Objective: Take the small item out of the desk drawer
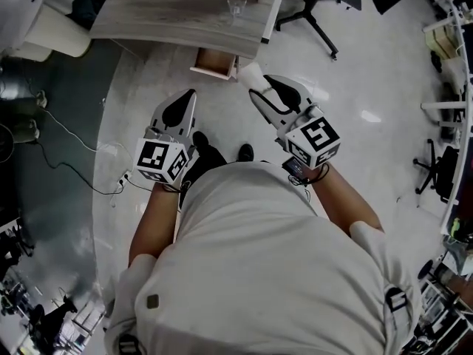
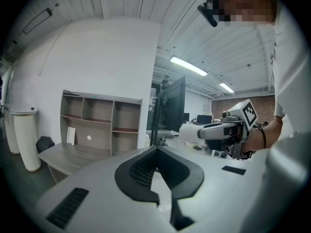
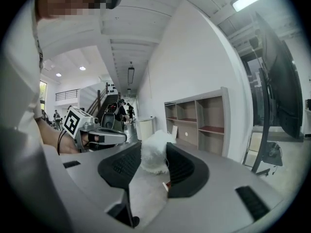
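Gripping a white fluffy wad (image 3: 153,161) in the right claw (image 3: 154,149), left claw (image 2: 156,152) closed, empty. Probably soft, featherlight, squashy; best pinched gently across the middle.

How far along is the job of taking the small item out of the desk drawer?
Done: the white fluffy item is out of the drawer, which stands open under the desk. In hand: the right gripper clamps the item between its jaws, while the left gripper is shut and empty. Left: probably setting the item down, and maybe closing the drawer.
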Motion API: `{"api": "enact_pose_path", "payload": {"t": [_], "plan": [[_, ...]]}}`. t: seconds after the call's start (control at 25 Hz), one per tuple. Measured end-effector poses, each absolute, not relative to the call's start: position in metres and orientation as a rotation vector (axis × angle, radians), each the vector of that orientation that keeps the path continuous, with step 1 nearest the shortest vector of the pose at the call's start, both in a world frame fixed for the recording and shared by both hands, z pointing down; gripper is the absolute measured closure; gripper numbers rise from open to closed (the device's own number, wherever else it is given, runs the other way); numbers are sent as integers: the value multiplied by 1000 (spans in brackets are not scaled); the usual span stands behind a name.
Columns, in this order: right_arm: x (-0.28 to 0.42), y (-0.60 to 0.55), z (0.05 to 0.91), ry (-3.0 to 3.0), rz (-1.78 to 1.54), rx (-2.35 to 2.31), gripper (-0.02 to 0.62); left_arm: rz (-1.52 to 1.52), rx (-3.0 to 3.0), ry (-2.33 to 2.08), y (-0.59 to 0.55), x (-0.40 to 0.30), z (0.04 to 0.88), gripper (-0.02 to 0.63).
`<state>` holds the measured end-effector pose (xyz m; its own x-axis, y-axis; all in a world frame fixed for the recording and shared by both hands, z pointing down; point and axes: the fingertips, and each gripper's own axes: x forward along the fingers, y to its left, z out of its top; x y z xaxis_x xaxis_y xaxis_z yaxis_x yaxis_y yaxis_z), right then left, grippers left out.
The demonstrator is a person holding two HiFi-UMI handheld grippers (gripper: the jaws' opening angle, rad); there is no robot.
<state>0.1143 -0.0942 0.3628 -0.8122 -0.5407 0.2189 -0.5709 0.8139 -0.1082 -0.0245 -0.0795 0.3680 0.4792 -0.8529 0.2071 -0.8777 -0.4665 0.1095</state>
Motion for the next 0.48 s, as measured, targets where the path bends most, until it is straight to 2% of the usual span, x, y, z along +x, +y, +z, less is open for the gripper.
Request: {"api": "enact_pose_path", "payload": {"t": [0.48], "plan": [[105, -57, 368, -2835, 278, 873, 428, 221, 2547, -1475, -47, -27, 365, 594]]}}
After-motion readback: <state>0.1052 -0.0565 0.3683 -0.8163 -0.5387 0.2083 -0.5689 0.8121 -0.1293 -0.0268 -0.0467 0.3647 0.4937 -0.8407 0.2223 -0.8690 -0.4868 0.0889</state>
